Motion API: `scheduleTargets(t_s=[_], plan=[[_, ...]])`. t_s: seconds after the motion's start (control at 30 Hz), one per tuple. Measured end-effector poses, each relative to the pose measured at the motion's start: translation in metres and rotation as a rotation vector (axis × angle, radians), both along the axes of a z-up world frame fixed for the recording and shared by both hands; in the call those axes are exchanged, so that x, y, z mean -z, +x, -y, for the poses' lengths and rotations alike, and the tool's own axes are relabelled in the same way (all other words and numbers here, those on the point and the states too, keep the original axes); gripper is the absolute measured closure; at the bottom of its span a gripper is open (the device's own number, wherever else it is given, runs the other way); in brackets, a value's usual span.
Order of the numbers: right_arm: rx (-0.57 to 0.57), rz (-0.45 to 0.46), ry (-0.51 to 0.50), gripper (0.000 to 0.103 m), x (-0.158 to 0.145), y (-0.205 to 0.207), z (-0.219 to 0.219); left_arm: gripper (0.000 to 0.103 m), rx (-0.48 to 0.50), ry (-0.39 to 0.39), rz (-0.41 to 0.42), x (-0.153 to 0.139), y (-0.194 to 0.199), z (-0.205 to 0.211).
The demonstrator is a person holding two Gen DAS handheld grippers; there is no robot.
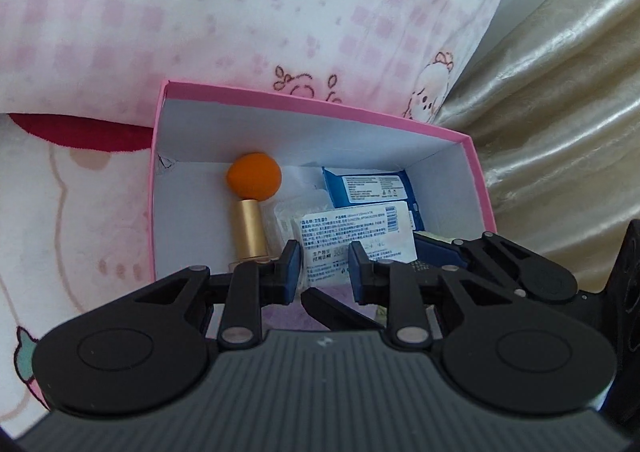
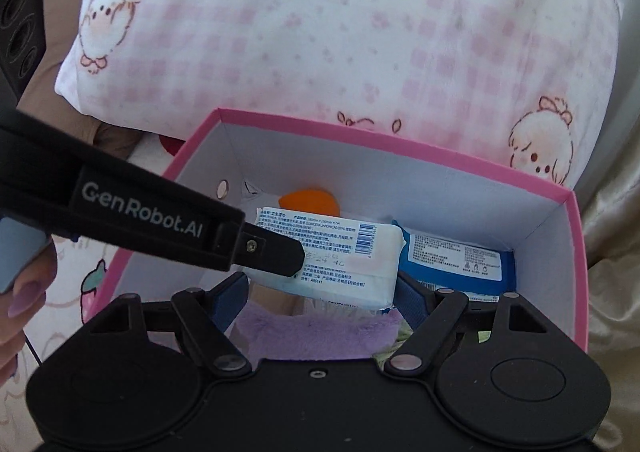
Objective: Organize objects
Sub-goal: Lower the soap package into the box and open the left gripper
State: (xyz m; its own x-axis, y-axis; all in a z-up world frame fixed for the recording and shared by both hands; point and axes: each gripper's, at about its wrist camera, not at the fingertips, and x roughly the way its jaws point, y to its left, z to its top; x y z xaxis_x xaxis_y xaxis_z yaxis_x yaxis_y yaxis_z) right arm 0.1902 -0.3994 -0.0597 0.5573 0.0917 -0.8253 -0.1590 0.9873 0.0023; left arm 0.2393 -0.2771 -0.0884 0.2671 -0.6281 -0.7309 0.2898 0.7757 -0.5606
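Observation:
A pink box point(image 1: 320, 100) with white inside walls stands open on the bed. In it lie an orange sponge ball point(image 1: 254, 174), a gold tube point(image 1: 250, 230) and a blue packet point(image 1: 372, 188). A white printed packet point(image 1: 352, 236) hangs over the box. My left gripper point(image 1: 325, 268) is shut on the packet's edge. In the right wrist view the same white packet point(image 2: 344, 248) lies crosswise between the fingers of my right gripper point(image 2: 322, 296), whose wide-set pads rest against its two ends. The left gripper's fingertip point(image 2: 288, 256) clamps it from the left, and the blue packet point(image 2: 452, 256) lies behind it.
A pink-checked pillow point(image 2: 360, 32) presses against the box's far wall point(image 2: 360, 136). Beige satin fabric point(image 1: 560, 92) lies to the right and a cartoon-print blanket point(image 1: 60, 212) to the left. Purple fluffy cloth point(image 2: 316, 332) lies under the grippers. A hand point(image 2: 24, 292) holds the left gripper.

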Motion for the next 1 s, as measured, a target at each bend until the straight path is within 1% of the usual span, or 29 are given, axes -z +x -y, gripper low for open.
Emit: scheduleTargets(t_s=[0.2,0.3,0.4,0.43,0.6,0.67,0.77,0.93,1.0], plan=[[0.008,-0.07,-0.007,0.02,0.02,0.013,0.007,0.08,0.002,0.001,-0.043,0.021,0.011,0.009],[0.029,-0.088,0.006,0.018,0.022,0.013,0.012,0.079,0.024,0.032,-0.037,0.022,0.01,0.016],[0.047,-0.05,0.041,0.018,0.013,0.004,0.017,0.079,0.018,0.037,-0.048,0.018,0.008,0.015],[0.046,-0.033,0.052,0.016,0.008,0.0,0.017,0.077,0.014,0.032,-0.049,0.016,0.006,0.013],[0.068,0.049,0.086,0.016,-0.011,-0.025,0.015,0.076,-0.012,0.038,-0.009,-0.01,-0.011,-0.001],[0.079,0.078,0.113,0.016,-0.019,-0.04,0.011,0.075,-0.021,0.054,0.005,-0.021,-0.021,-0.009],[0.097,0.093,0.15,0.016,-0.033,-0.061,0.002,0.072,-0.026,0.092,0.027,-0.041,-0.039,-0.026],[0.055,0.134,0.108,0.016,-0.059,-0.098,-0.023,0.07,-0.045,0.139,0.082,-0.073,-0.075,-0.058],[0.045,0.15,0.111,0.016,-0.07,-0.113,-0.032,0.069,-0.051,0.154,0.094,-0.084,-0.091,-0.072]])
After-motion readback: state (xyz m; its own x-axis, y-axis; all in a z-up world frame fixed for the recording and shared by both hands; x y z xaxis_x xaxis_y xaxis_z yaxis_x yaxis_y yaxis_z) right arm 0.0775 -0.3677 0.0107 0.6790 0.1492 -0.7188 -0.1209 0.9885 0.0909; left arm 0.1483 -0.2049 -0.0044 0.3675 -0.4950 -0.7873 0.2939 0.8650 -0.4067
